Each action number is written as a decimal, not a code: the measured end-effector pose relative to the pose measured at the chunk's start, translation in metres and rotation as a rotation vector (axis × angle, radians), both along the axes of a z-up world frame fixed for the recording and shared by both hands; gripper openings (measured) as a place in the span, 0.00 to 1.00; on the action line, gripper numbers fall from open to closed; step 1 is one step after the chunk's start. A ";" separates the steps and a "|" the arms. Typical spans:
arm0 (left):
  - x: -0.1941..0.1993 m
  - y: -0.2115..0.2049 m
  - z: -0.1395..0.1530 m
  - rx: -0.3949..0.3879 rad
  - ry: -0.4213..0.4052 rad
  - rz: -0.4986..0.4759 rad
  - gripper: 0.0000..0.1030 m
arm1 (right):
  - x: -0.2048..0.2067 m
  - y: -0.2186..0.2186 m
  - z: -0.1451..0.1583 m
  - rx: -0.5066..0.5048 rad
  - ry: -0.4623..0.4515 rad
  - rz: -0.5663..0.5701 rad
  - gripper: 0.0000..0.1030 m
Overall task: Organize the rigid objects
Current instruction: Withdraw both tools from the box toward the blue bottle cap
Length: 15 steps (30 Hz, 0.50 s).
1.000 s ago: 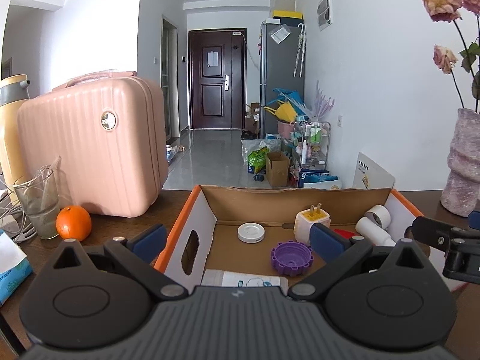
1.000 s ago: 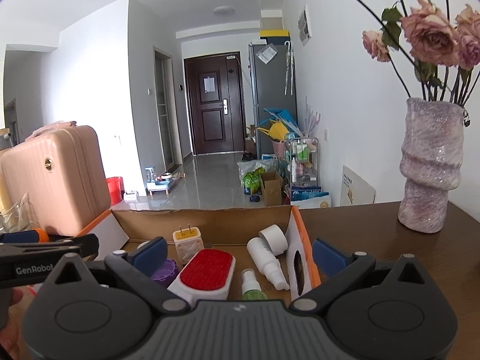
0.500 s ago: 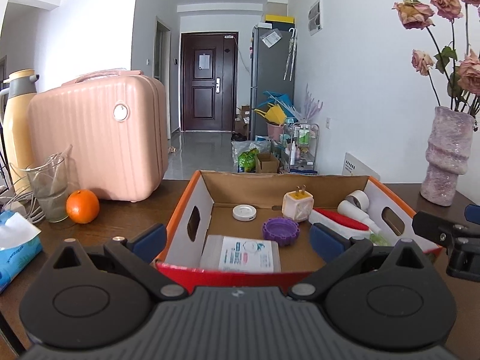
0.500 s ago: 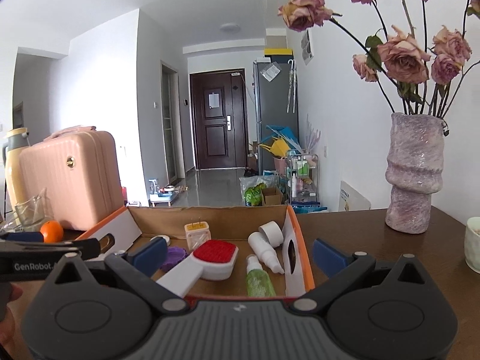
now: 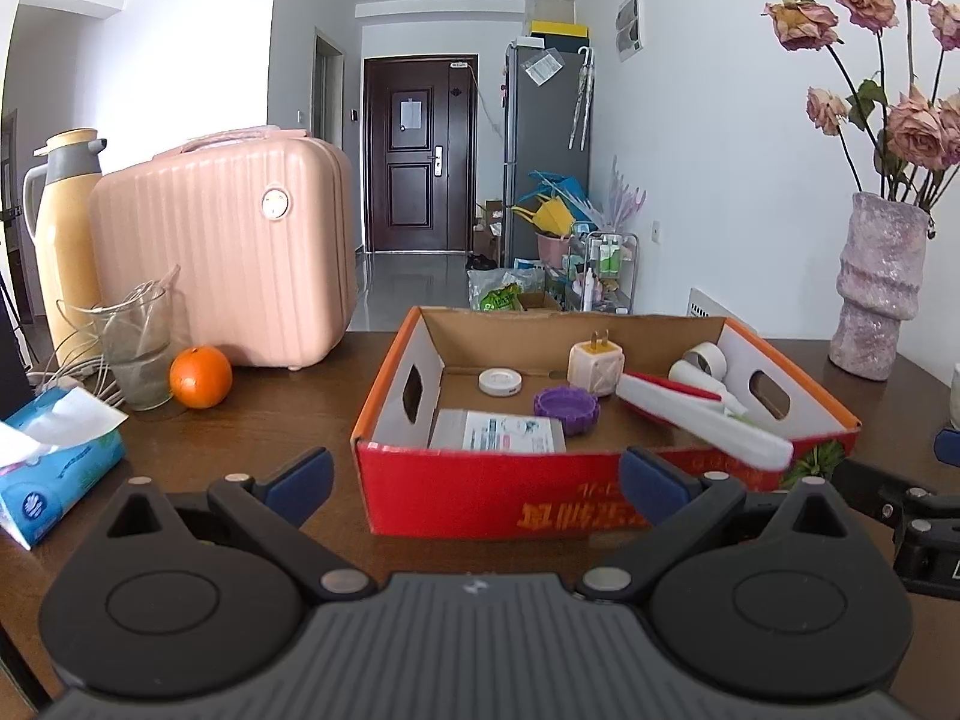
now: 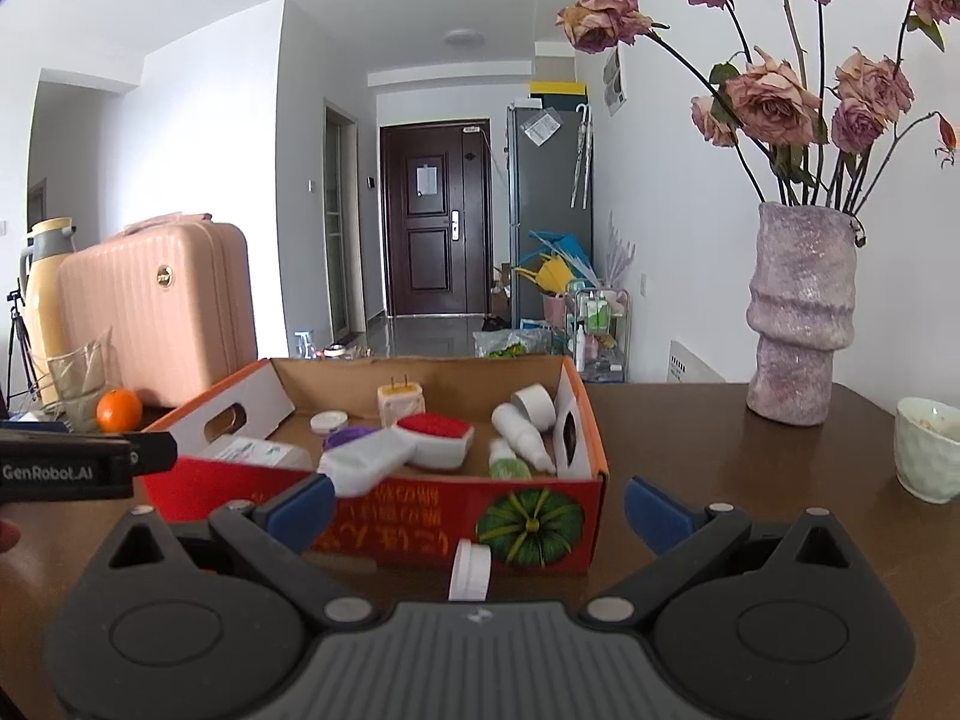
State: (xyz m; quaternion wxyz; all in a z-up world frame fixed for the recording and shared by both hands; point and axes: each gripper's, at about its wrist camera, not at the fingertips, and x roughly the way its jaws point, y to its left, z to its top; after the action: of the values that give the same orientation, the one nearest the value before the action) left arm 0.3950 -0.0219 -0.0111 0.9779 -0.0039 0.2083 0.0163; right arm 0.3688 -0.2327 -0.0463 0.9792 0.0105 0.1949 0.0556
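Left tool (image 5: 474,474) and right tool (image 6: 477,501) spread wide, empty, short of red box (image 6: 420,516) on counter (image 6: 720,480). Box filled; small white cap (image 6: 470,567) outside it. Next: likely pinch cap, drop inside.
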 end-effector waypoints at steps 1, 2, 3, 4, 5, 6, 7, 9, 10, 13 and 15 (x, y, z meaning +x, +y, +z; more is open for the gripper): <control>-0.003 0.000 -0.001 0.000 0.003 -0.001 1.00 | -0.003 0.000 0.000 -0.001 0.002 0.001 1.00; -0.006 0.001 -0.002 0.001 0.007 -0.001 1.00 | -0.006 0.000 -0.001 -0.002 0.006 0.002 1.00; -0.009 0.001 -0.002 0.002 0.010 -0.002 1.00 | -0.008 0.000 -0.002 -0.003 0.009 0.004 1.00; -0.012 0.002 -0.003 0.003 0.013 -0.002 1.00 | -0.011 0.001 -0.002 -0.004 0.013 0.005 1.00; -0.015 0.002 -0.003 0.004 0.015 -0.002 1.00 | -0.014 0.001 -0.004 -0.005 0.016 0.006 1.00; -0.018 0.003 -0.004 0.004 0.017 -0.003 1.00 | -0.016 0.001 -0.004 -0.005 0.019 0.007 1.00; -0.021 0.004 -0.004 0.004 0.020 -0.003 1.00 | -0.018 0.000 -0.005 -0.005 0.021 0.007 1.00; -0.026 0.005 -0.005 0.004 0.025 -0.004 1.00 | -0.024 0.000 -0.005 -0.004 0.025 0.008 1.00; -0.029 0.006 -0.006 0.004 0.027 -0.005 1.00 | -0.025 0.000 -0.005 -0.004 0.027 0.008 1.00; -0.035 0.006 -0.008 0.002 0.037 -0.010 1.00 | -0.031 0.000 -0.007 -0.003 0.038 0.008 1.00; -0.040 0.006 -0.010 0.004 0.043 -0.014 1.00 | -0.036 0.000 -0.009 -0.003 0.047 0.008 1.00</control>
State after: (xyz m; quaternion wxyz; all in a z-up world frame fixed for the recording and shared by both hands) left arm 0.3550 -0.0159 -0.0211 0.9733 -0.0001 0.2294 0.0101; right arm 0.3331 -0.2326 -0.0554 0.9741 0.0096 0.2180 0.0591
